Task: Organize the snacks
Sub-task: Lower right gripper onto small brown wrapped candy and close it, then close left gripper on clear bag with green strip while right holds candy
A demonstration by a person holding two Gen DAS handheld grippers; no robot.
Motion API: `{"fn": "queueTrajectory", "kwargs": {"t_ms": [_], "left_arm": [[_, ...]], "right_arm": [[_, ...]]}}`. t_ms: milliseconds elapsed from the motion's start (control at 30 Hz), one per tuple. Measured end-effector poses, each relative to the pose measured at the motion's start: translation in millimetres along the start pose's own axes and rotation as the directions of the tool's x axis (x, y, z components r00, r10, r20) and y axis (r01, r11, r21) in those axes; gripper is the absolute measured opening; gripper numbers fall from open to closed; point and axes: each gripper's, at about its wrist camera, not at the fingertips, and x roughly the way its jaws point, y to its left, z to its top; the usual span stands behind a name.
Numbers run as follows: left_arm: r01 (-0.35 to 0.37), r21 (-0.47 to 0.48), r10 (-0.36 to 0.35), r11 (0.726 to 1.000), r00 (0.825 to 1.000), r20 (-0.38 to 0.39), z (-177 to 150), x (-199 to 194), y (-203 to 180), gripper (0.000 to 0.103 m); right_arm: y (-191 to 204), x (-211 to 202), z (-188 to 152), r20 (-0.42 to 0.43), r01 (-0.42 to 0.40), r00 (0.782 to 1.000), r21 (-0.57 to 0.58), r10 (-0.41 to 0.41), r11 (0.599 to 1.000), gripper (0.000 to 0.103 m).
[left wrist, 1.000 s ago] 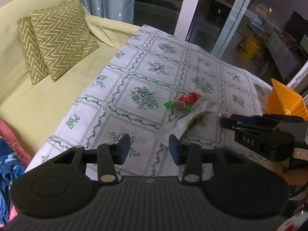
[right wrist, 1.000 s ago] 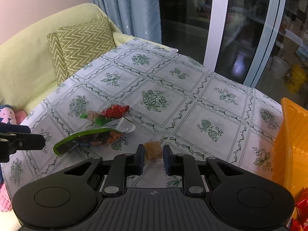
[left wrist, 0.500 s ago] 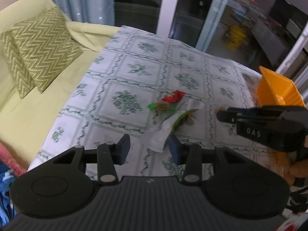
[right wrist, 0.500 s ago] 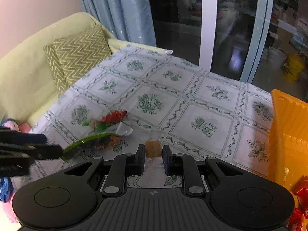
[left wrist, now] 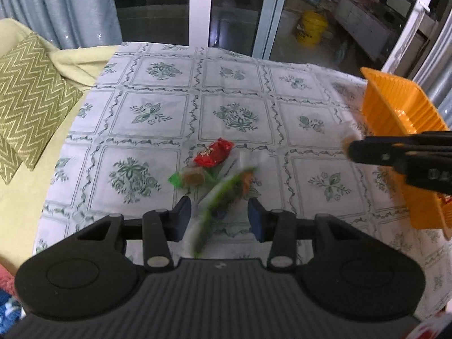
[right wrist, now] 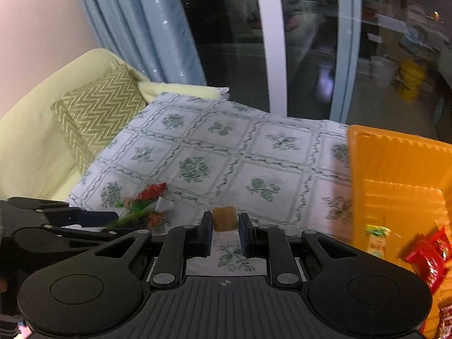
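The right gripper (right wrist: 225, 231) is clamped on a small caramel-brown candy in clear wrap (right wrist: 224, 218), held above the tablecloth (left wrist: 234, 84) beside the orange basket (right wrist: 395, 169) at the cloth's right edge. The left gripper (left wrist: 219, 219), jaws partly open and empty, hangs over a green-edged snack packet (left wrist: 226, 192) lying between its fingers, unpinched. A red-wrapped candy (left wrist: 213, 156) and a green-wrapped toffee (left wrist: 192, 176) lie just beyond, mid-cloth. The packet looks light, crinkly and slippery; its middle probably offers the surest pinch.
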Motion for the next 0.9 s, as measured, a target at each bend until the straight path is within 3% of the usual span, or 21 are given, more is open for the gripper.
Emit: {"fn": "queueTrajectory", "kwargs": {"t_ms": [267,433,900], "left_arm": [[0.001,0.064,-0.001,0.998,1.000,0.000,5.3,8.8,-7.4,0.038],[-0.005,0.110,0.006,0.994,1.000,-0.004,0.1,9.8,-17.3,0.025],[0.025,0.003,-0.025,1.000,0.999,0.039,-16.4,-20.0,-22.3,0.022]], "right_arm": [[-15.0,-14.9,-4.6,0.008,0.021,1.000,0.063,-0.021,0.998,0.020],[-16.8,-21.0,-8.1,0.009,0.023,1.000,0.073,-0.024,0.997,0.020],[-20.0,-48.2,-20.4,0.027,-0.021,0.999,0.059,0.020,0.998,0.020]]}}
